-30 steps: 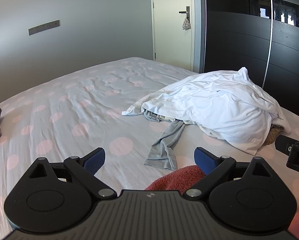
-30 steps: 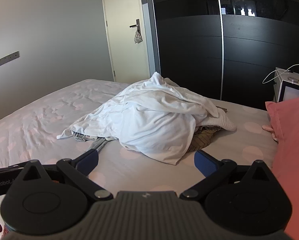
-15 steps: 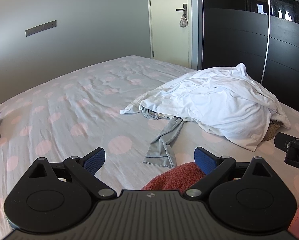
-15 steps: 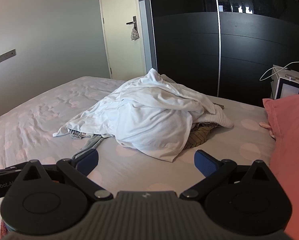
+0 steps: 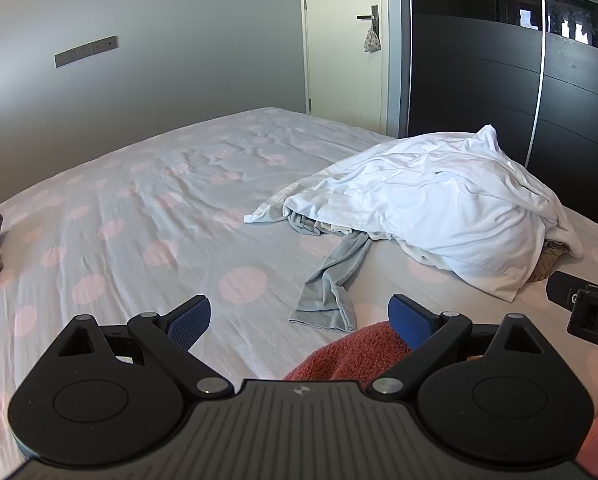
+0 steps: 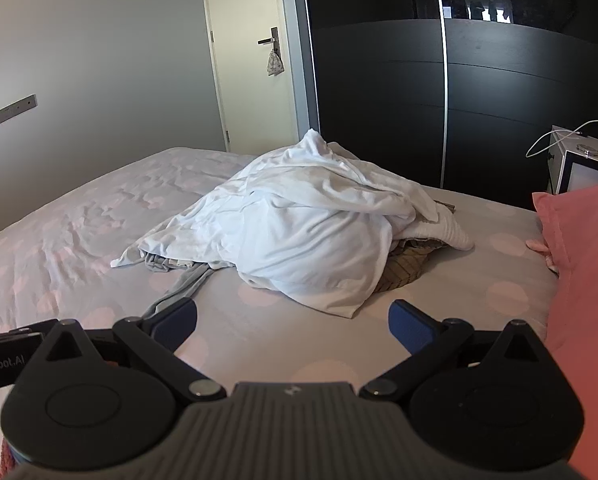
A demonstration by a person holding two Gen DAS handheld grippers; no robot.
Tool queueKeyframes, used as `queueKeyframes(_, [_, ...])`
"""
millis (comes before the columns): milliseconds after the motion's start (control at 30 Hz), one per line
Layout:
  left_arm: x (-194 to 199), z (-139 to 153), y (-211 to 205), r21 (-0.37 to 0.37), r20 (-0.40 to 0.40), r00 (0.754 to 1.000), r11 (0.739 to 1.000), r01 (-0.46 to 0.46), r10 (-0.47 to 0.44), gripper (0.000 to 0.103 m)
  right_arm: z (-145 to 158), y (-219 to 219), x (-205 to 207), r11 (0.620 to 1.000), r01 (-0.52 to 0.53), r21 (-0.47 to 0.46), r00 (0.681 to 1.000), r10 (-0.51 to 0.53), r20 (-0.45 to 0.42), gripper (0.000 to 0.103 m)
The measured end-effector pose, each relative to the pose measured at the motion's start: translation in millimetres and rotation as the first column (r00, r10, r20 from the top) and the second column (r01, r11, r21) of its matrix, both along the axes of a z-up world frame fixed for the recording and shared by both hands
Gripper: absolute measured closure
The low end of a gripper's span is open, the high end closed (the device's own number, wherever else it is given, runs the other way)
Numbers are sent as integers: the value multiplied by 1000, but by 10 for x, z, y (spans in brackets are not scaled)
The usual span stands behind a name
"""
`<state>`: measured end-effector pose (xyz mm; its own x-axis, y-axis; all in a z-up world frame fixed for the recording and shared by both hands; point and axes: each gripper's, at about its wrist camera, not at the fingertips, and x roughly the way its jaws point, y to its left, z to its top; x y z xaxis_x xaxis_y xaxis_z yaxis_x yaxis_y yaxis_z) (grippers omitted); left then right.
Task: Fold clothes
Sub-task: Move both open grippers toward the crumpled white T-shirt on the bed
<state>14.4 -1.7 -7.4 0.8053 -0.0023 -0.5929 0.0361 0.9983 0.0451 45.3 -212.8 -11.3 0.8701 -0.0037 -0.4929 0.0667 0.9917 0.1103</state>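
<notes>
Both grippers [image 5: 299, 318] [image 6: 293, 318] spread wide, empty; crumpled white heap [image 6: 299, 224] on dotted sheet [image 5: 139, 216].

The bed sheet [image 5: 147, 208] is pale grey with big pink dots. On it the pile of clothes [image 6: 307, 220] is mostly white, with a light grey piece [image 5: 331, 280] and a brown striped one [image 6: 403, 272]. The towel [image 5: 359, 352] is red, the pillow [image 6: 579, 260] pink, the wardrobe [image 6: 479, 80] black.
</notes>
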Motion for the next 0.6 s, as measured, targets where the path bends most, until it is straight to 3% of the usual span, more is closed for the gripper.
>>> queueKeyframes(300, [-2, -41, 65, -4, -8, 1000, 1000, -15, 14, 6, -14, 16, 15, 1000, -18, 3, 1000, 18, -1, 0])
queueKeyframes(600, [29, -91, 284, -8, -34, 997, 998, -65, 65, 6, -31, 31, 290, 994, -105, 32, 994, 106, -7, 0])
